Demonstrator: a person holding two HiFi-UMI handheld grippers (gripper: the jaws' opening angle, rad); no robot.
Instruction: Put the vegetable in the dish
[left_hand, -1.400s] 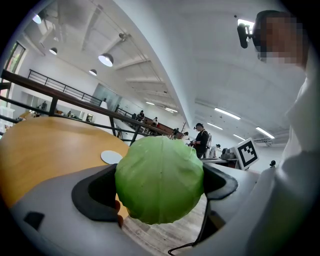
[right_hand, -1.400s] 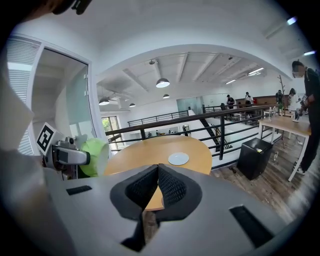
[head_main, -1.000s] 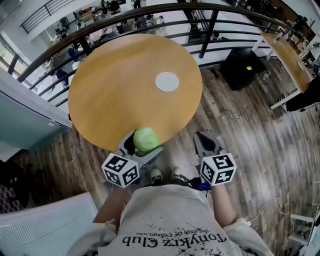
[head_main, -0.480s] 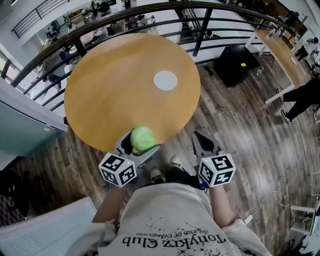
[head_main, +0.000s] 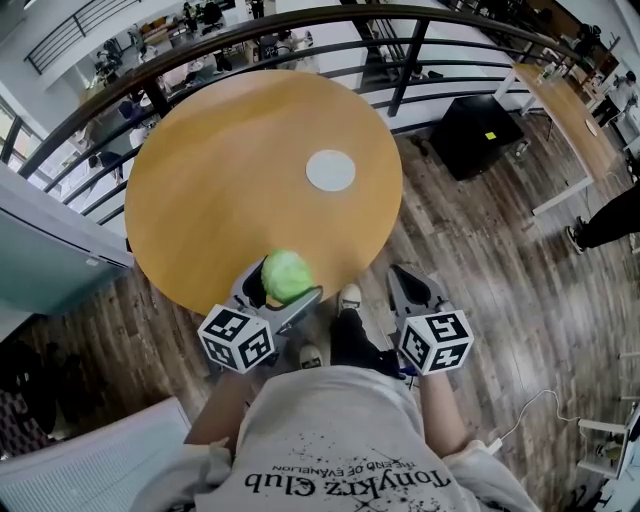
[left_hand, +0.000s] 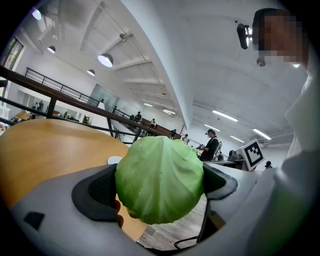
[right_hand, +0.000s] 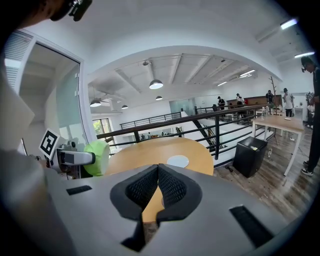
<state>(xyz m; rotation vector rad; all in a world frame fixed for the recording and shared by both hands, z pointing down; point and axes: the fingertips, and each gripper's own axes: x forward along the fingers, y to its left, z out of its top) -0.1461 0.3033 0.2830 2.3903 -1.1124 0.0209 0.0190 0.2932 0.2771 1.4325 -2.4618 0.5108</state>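
barely shifted, left hand-held gripper (head_main: 284, 286) grips the cabbage (left_hand: 160, 184) over the bench's (head_main: 210, 190) near edge; dish (head_main: 330, 170) empty, right hand-held gripper (right_hand: 158, 171) closed, idle.

One shoe (head_main: 350, 297) stepped forward from beside the other shoe (head_main: 312, 355) and ended near the edge of the round table (head_main: 230, 180). A dark trouser leg (head_main: 345, 340) came into view behind it. The left gripper (head_main: 281, 291) with the cabbage (head_main: 287, 275) shifted slightly left and a bit further over the table rim. The head view moved a little, so the dish (head_main: 330, 170) sat lower in frame than half a second before. A bystander (head_main: 610, 215) at the right edge walked further right, leaving only the legs showing.
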